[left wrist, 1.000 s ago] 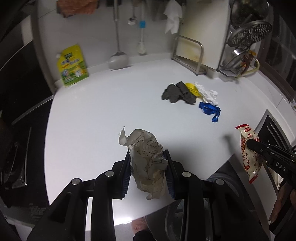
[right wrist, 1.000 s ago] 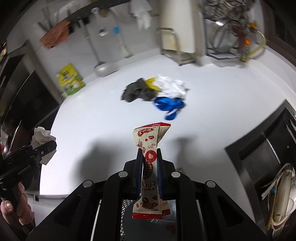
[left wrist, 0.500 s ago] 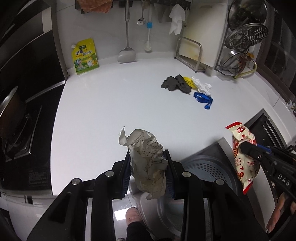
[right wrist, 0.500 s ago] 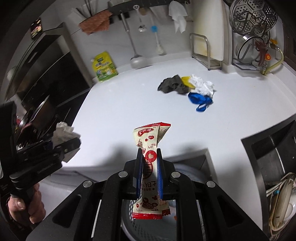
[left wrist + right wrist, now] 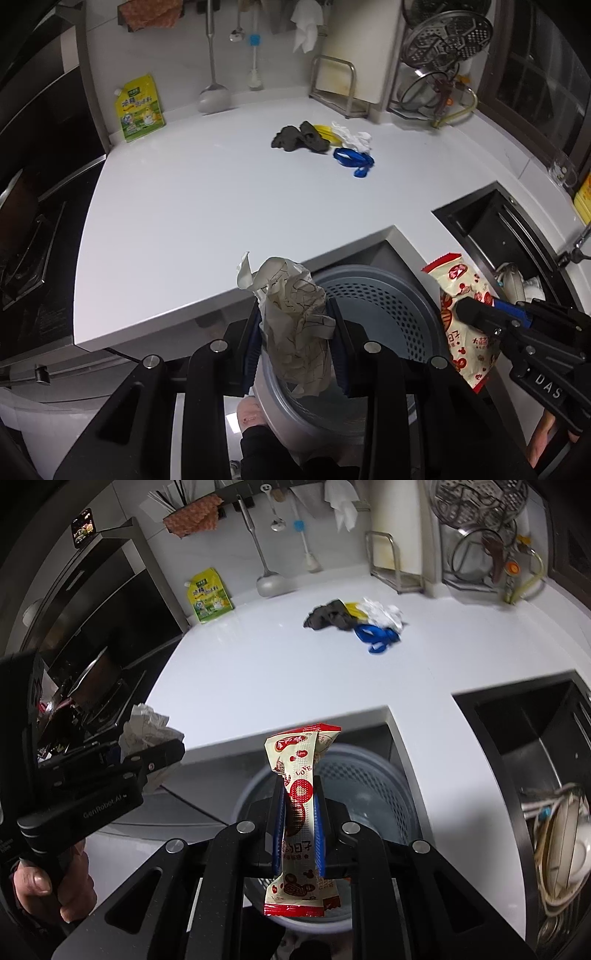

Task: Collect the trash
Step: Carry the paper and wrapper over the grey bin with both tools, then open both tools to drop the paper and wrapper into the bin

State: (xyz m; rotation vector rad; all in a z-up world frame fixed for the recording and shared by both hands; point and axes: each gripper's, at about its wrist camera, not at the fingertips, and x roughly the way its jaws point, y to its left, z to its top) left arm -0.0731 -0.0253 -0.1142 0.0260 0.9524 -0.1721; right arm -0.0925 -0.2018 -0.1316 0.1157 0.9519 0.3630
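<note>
White kitchen counter [image 5: 207, 206] w/ leftover trash pile [image 5: 325, 142] at back, while left gripper [image 5: 295, 332] pinches crumpled paper [image 5: 295, 325] & right gripper [image 5: 300, 827] pinches snack wrapper [image 5: 301, 797], both over gray bin [image 5: 384, 295] at counter edge.

The paper wad [image 5: 295, 334] hides part of the bin [image 5: 388, 295] rim and floor in the left wrist view, and the left gripper [image 5: 295, 332] frame cuts off at the bottom edge. The bin's lower wall disappears behind the gripper frame. In the right wrist view the wrapper [image 5: 300, 812] covers the bin's middle, so its contents cannot be made out. The print on the wrapper is too small to read fully. The right gripper [image 5: 469, 314] runs off the right edge of the left wrist view. The sink [image 5: 535, 738] is cut by the right edge, and the dishes [image 5: 561, 842] in it blur together. The trash pile [image 5: 325, 142] overlaps itself, so its pieces cannot be counted.
</note>
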